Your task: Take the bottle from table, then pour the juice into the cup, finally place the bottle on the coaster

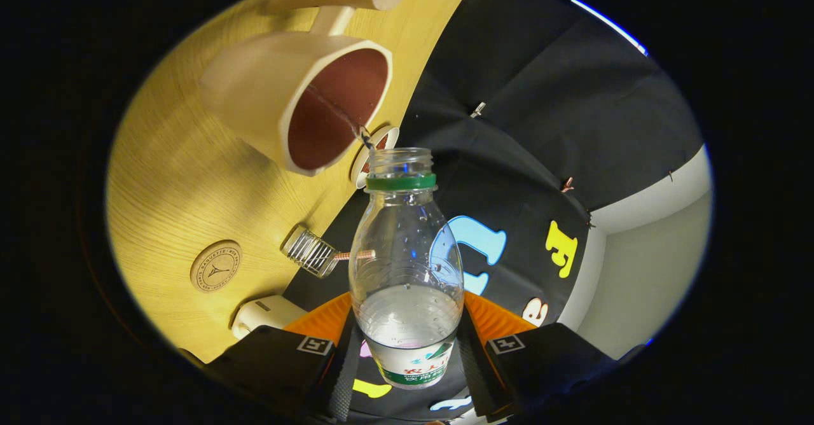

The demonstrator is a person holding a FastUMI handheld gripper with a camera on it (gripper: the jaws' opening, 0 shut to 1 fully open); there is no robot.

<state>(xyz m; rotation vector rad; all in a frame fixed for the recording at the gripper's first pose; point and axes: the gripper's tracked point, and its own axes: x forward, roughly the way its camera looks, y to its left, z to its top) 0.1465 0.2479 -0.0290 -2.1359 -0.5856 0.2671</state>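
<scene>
Right now your gripper [407,348] pinches a clear plastic bottle with a green neck ring [406,266], one finger pressed to each side of its labelled lower body. The bottle is uncapped and holds some clear liquid near its base. Its open mouth points toward a cream mug with a reddish-brown interior [299,97], and a thin stream runs from the mouth into that mug. The mug stands on a light wooden table [172,177]. A round cork coaster [216,266] lies on the same table, well apart from the mug, beside a small ribbed glass jar [310,251].
</scene>
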